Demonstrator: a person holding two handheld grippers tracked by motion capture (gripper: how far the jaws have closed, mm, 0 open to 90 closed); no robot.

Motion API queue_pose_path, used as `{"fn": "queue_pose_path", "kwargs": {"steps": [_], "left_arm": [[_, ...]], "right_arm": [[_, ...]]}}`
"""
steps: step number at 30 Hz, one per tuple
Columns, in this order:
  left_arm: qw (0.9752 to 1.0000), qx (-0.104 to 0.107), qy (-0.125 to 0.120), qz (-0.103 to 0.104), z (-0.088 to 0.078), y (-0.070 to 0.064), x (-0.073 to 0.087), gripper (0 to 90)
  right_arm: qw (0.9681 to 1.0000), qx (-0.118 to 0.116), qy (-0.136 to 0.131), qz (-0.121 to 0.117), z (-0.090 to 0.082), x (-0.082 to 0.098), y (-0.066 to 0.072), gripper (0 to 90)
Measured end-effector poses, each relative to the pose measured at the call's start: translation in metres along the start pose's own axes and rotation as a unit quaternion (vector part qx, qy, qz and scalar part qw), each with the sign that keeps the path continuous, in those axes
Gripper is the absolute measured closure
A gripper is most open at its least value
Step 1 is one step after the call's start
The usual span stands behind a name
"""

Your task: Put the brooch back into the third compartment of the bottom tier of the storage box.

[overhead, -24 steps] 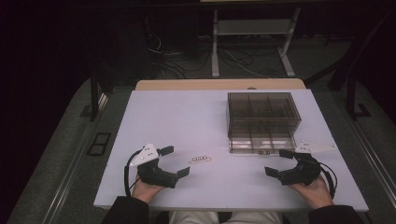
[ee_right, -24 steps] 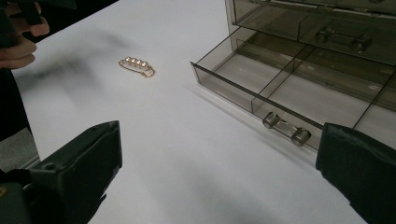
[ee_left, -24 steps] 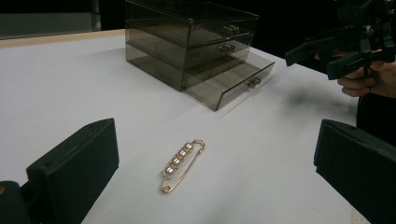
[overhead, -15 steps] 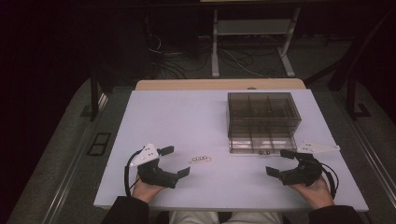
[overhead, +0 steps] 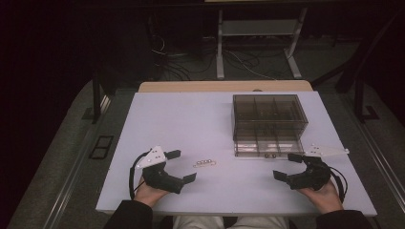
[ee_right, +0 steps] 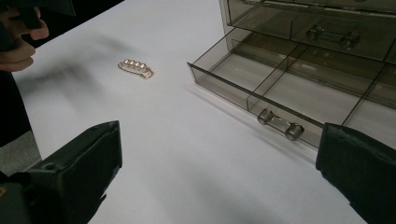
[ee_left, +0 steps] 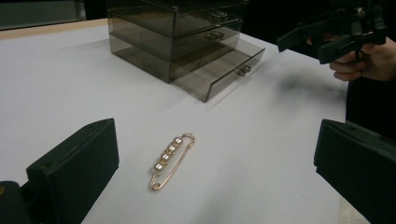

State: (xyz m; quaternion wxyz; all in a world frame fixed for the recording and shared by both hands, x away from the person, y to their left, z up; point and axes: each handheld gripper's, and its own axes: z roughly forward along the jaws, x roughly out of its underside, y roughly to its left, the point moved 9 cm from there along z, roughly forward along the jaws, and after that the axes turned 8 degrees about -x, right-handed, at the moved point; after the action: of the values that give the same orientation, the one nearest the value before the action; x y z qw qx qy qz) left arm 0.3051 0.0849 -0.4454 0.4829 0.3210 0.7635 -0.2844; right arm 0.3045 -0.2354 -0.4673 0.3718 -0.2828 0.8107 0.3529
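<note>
We see a gold pin [ee_left: 172, 161] with a row of pearls lying flat on the white bench [overhead: 191, 119], nothing touching it. In the high view the pin [overhead: 205, 163] sits at about 7 o'clock from the bench's middle, near the front edge. At its 9 o'clock, just beside it, the left gripper [overhead: 183, 166] rests in the person's left hand [overhead: 148, 193], its fingers [overhead: 173, 154] spread wide and empty; in the left gripper view the pin lies between the two black fingers [ee_left: 74, 172], apart from both.

At the pin's 2 o'clock stands a smoky clear box [overhead: 267, 121] of drawers. Its bottom drawer [ee_right: 289, 88] is pulled out toward the person, divided into compartments that look bare, with a small clear handle [ee_right: 280, 124] on its front.

At 4 o'clock from the box, near the bench's front right, we see the right gripper [overhead: 287, 167] held in the right hand [overhead: 325, 195], its fingers [overhead: 282, 176] likewise released and holding nothing. In the right gripper view the drawer front lies between its fingers [ee_right: 79, 172], untouched.
</note>
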Motion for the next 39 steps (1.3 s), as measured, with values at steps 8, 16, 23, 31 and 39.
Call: {"fn": "queue_pose_path", "kwargs": {"steps": [8,16,23,31,39], "left_arm": [[0.9997,0.013,0.018,0.007,0.004,-0.002,-0.002,0.0],[0.9984,0.017,0.052,0.012,0.008,-0.001,0.001,0.0],[0.9967,0.021,0.076,0.018,0.011,0.004,0.001,0.0],[0.9957,0.025,0.086,0.025,0.016,0.008,-0.006,0.0],[0.9934,0.03,0.107,0.031,0.026,0.012,-0.006,0.0]], "right_arm": [[1.0,0.0,0.003,0.0,-0.001,0.001,0.0,0.0],[1.0,0.001,0.006,-0.002,-0.002,0.002,-0.001,0.0],[1.0,0.001,0.008,-0.002,-0.001,0.002,-0.001,0.0],[0.9999,0.002,0.011,-0.006,0.0,0.003,-0.001,0.0],[0.9999,0.0,0.015,-0.004,0.0,0.004,0.0,0.0]]}}
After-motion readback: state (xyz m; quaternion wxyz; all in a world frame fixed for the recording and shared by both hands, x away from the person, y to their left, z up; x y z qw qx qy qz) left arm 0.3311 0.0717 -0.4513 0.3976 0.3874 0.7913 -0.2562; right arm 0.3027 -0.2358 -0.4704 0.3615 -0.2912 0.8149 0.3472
